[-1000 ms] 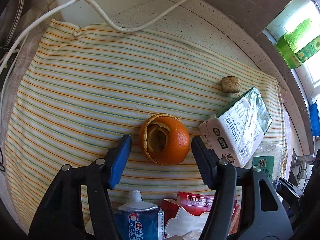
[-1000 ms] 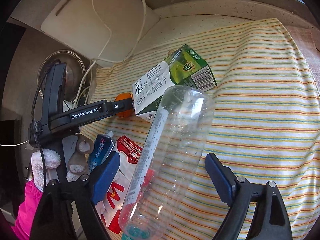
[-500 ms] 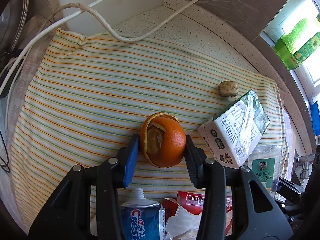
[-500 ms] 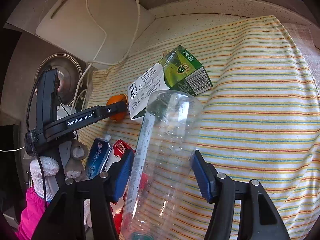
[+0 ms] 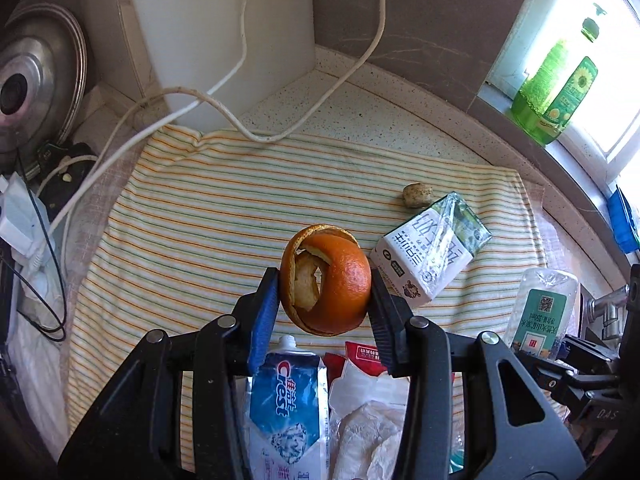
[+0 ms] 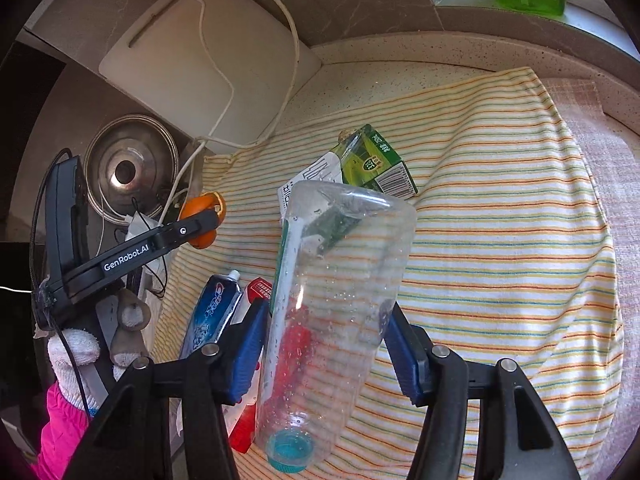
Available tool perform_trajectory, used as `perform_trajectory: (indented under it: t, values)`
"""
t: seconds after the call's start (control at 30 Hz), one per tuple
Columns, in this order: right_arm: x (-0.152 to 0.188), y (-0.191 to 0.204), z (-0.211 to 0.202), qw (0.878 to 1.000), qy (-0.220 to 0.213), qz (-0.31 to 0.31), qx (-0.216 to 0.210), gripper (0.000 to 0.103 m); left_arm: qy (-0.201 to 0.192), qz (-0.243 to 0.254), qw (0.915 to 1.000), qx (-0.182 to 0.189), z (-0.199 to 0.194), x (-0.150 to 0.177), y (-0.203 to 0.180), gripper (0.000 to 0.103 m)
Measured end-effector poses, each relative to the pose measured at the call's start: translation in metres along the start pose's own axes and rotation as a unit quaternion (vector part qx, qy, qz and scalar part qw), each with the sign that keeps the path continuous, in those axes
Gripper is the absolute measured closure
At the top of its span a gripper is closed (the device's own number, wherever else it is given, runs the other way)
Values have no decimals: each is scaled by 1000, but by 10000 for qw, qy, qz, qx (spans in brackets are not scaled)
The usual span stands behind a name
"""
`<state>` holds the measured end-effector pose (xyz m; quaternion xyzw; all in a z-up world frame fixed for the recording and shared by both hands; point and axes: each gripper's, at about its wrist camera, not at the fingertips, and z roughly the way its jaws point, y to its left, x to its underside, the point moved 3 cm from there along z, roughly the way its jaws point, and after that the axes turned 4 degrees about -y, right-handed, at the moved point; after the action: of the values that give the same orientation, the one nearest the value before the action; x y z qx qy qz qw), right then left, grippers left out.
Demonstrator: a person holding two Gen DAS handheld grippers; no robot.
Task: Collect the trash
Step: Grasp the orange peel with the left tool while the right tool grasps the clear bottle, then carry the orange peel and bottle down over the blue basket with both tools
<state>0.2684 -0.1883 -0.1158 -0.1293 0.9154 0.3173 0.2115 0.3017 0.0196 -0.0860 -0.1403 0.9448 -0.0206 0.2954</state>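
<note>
Left gripper (image 5: 324, 300) clamps the hollow orange peel (image 5: 326, 280), lifted clear of the striped cloth (image 5: 200, 220); the peel is a thin curled shell, so it may crush or slip from the pads. Toothpaste tube (image 5: 286, 392) and milk carton (image 5: 430, 248) lie on the bench below, not yet collected. Right gripper (image 6: 326, 350) grips the clear plastic bottle (image 6: 336, 292) at mid-body, cap down; the smooth, wet-looking wall could swivel or slide out.

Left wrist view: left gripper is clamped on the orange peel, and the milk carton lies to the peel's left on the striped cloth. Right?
Not quite. In the left wrist view the left gripper is clamped on the orange peel, but the milk carton lies to the peel's right on the striped cloth.
</note>
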Motion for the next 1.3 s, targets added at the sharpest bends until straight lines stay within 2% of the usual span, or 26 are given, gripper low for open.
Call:
perform_trajectory:
  t: [0.27,0.6,0.97,1.3]
  values:
    - [10,9,-33,9992,-329,-181,111,44,-425,388,9983,-21,-52,17,-15,60]
    - [33,26,-69,9961,-725,-365,340,45,-622,422,9971,143,-99,55,-16,60]
    - [66,41,-104,9911,-1130,-438,560,46,-577,207,9978,257,-135,109,11,60]
    - [106,68,-128,9906,-1219,-460,408,46,-327,-28,9990,290,-157,175,49,60]
